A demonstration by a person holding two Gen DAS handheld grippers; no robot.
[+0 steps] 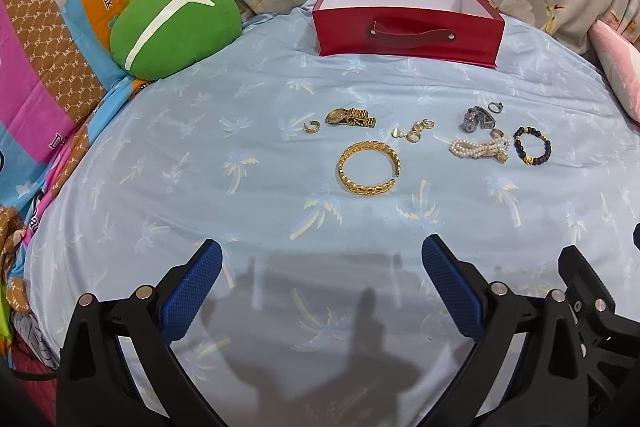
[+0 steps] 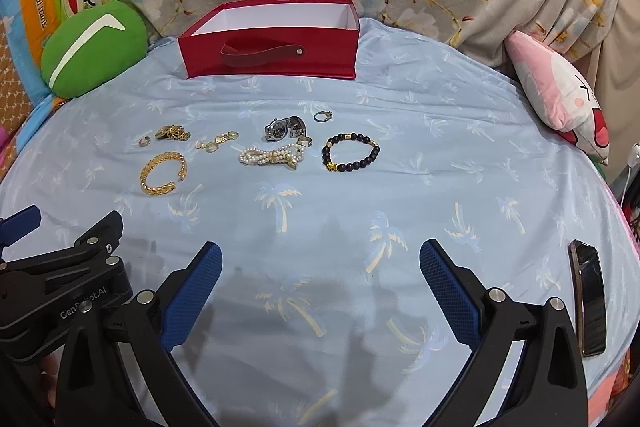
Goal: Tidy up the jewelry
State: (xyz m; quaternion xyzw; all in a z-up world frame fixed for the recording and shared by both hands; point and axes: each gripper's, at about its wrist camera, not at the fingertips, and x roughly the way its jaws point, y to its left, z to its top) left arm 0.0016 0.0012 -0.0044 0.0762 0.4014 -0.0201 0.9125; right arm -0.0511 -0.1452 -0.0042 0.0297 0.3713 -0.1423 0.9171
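1. I had both tools idle: left gripper (image 1: 322, 259) and right gripper (image 2: 320, 259) hung over the blue sheet (image 1: 240, 187), fingers spread wide, holding nothing.
2. Red box (image 1: 408, 35) looked empty at the far edge.
3. Gold bangle (image 1: 370, 167), pearl bracelet (image 2: 270, 157), black bead bracelet (image 2: 351, 153), watches and rings all lay loose in front of it.
4. Judged: nothing sorted yet, everything left.

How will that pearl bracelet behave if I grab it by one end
The pearl bracelet looks like several loose strands bunched together, so it will probably droop and dangle. Smooth round beads may slip between the pads. It likely drags on the soft bedsheet rather than rolling.
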